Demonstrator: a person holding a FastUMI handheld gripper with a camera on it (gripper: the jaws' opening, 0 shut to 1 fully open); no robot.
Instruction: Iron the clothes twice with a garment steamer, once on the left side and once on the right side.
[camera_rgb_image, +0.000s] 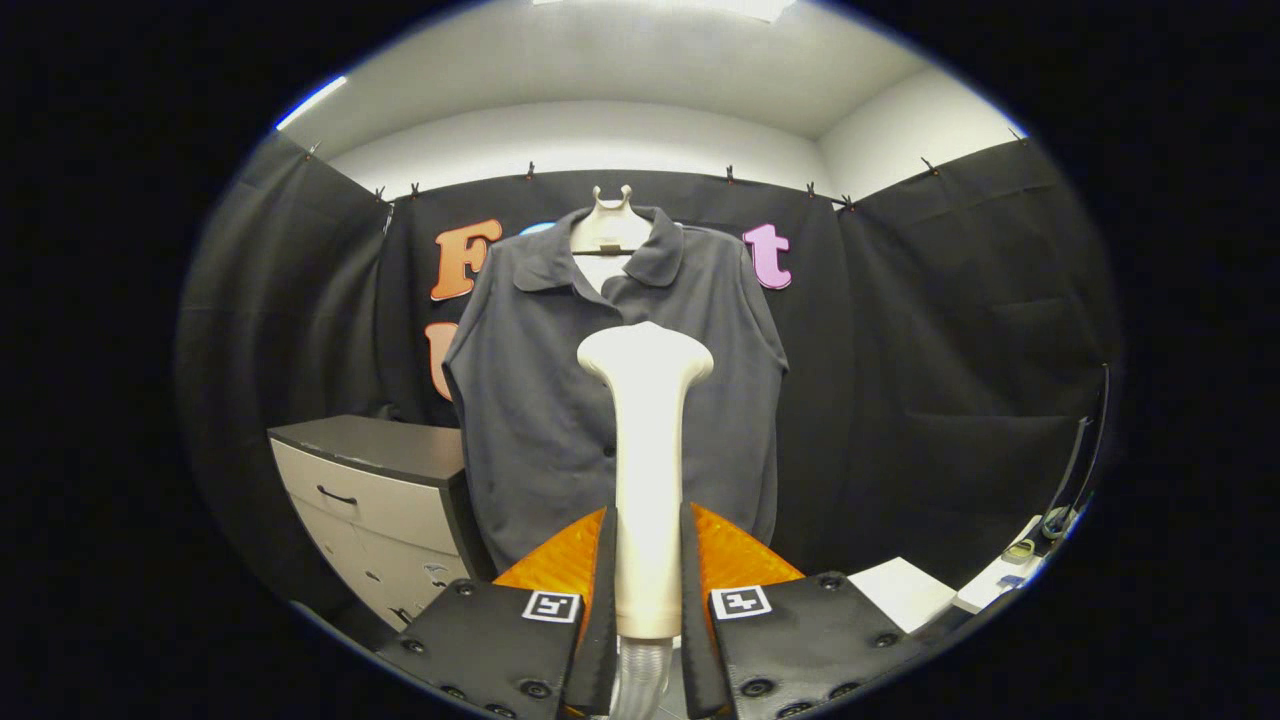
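A dark grey short-sleeved polo shirt (560, 400) hangs on a pale hanger (610, 228) against the booth's black wall, facing me. My gripper (648, 570) is shut on the cream handle of a garment steamer (648, 470). The steamer stands upright between the fingers, and its wide head (645, 355) sits in front of the shirt's chest, near the button line. I cannot tell whether the head touches the cloth. A clear ribbed hose (640, 680) leaves the handle's lower end between the fingers.
A low cabinet (375, 490) with pale drawers and a dark top stands below and left of the shirt. To the lower right are a white flat surface (900, 590) and a ledge with small items (1020, 555).
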